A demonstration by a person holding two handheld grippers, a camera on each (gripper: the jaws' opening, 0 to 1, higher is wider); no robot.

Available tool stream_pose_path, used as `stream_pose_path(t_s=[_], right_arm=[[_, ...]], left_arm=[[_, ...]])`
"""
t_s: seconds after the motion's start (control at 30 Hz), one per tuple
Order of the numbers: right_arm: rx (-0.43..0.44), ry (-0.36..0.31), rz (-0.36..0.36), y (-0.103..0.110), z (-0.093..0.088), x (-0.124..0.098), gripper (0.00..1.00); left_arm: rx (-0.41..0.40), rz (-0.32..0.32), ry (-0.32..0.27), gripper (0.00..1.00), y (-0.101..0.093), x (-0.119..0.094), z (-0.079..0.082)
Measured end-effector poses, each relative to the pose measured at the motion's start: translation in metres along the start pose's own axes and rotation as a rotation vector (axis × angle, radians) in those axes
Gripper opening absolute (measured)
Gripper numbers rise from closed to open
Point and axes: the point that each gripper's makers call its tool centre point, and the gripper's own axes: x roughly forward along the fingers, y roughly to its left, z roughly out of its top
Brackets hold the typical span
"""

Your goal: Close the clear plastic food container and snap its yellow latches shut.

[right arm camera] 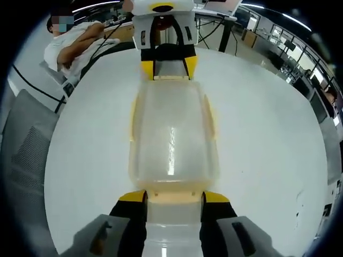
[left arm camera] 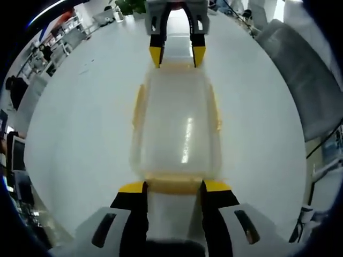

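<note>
Fingers on both of your grippers stand apart, one pair at each short end of the clear container (left arm camera: 177, 128), which lies lengthwise on the white desk (left arm camera: 80, 134) with its lid down on top. In the left gripper view your left gripper (left arm camera: 174, 188) has its yellow-tipped fingers (left arm camera: 132, 187) bracketing the near yellow latch (left arm camera: 174, 184); the tips sit right at the container's end, but you cannot tell whether they press on the latch or only flank it. Across the container, the right gripper (left arm camera: 177, 56) comes in from the top of that view, its two tips reaching down to the far end where another yellow latch (left arm camera: 177, 65) is a thin blurred strip.

The right gripper view mirrors this: your right gripper (right arm camera: 174, 196) straddles its near latch (right arm camera: 174, 197), and the left gripper (right arm camera: 167, 67) meets the far end. Yellow side latches (right arm camera: 132, 115) show as narrow edges along the long sides; whether any latch is snapped home is hard to make out through the frosted plastic and glare. Both grippers point level along the desk, facing each other.

Beyond the desk, a grey chair (left arm camera: 305, 80) stands at one side, and a person in white (right arm camera: 69, 45) leans at the far edge.
</note>
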Motion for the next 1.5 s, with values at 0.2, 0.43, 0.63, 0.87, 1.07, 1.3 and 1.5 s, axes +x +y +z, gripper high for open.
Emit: stream_pose_path(t_s=[0.2,0.43,0.63,0.87,1.07,1.3,1.5], right_arm=[[-0.005,0.018,0.003,-0.001,0.001,0.003,0.37],[-0.034,0.027,0.014,0.0,0.002,0.003,0.39],[-0.035,0.029,0.014,0.001,0.001,0.003,0.37],[-0.027,0.042,0.009,0.001,0.001,0.003,0.35],[0.002,0.04,0.012,0.006,0.0,0.001,0.35],[0.022,0.02,0.002,0.005,0.004,-0.01,0.35],[0.028,-0.006,-0.009,0.003,0.01,-0.024,0.35]], left_arm=[[0.003,-0.003,0.008,0.37,0.0,0.001,-0.001],[0.032,-0.006,0.032,0.38,-0.001,0.002,0.0],[0.039,-0.015,0.056,0.38,-0.001,0.003,0.0],[0.026,-0.01,0.076,0.37,0.0,0.003,0.0],[0.06,0.042,0.111,0.36,0.002,0.001,0.001],[0.066,0.049,0.113,0.36,0.008,-0.013,0.006],[0.075,0.061,0.111,0.36,0.012,-0.027,0.012]])
